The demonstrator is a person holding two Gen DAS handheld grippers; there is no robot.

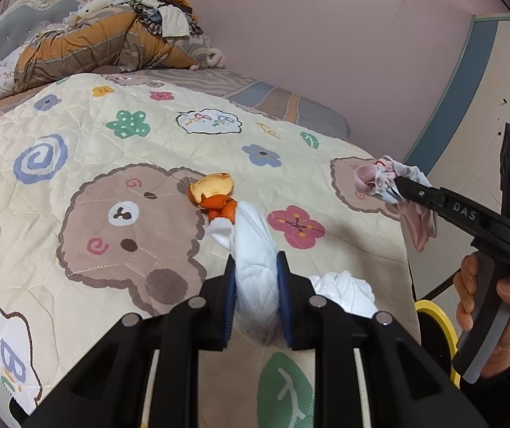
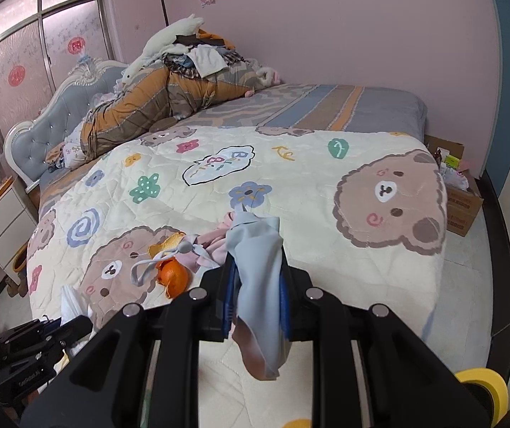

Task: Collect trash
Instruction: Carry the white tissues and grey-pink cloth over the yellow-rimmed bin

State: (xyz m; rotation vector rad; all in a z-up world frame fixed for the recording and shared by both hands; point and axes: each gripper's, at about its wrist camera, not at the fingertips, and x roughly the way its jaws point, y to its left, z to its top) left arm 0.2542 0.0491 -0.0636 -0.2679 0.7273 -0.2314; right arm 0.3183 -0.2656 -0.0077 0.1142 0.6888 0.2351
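The left gripper (image 1: 256, 262) has its jaws closed on a white tissue (image 1: 255, 249), which bulges up between the blue pads (image 1: 283, 285) and spills out to the right over the quilt (image 1: 76, 142). Just beyond the tissue's tip, touching it, lies orange peel (image 1: 215, 194), one piece cupped with its pale inside up, resting at the edge of a printed bear face. The right gripper (image 2: 257, 267) is clamped on a crumpled mask (image 2: 255, 267), pale blue with pink folds, which hangs down past the pads toward the camera; an elastic loop (image 2: 144, 267) with a grey toggle trails off to the left above the peel (image 2: 173, 276). From the left wrist view the right gripper (image 1: 397, 182) is held near the quilt's right edge with the mask (image 1: 394, 189) bunched at its tip, and a hand (image 1: 494, 299) grips its handle. A yellow-rimmed bin (image 1: 437, 324) shows below that hand, beside the bed. Bedding and clothes (image 2: 169, 82) are heaped at the far end by the headboard (image 2: 62, 114), and a cardboard box (image 2: 462, 207) stands on the floor to the right.
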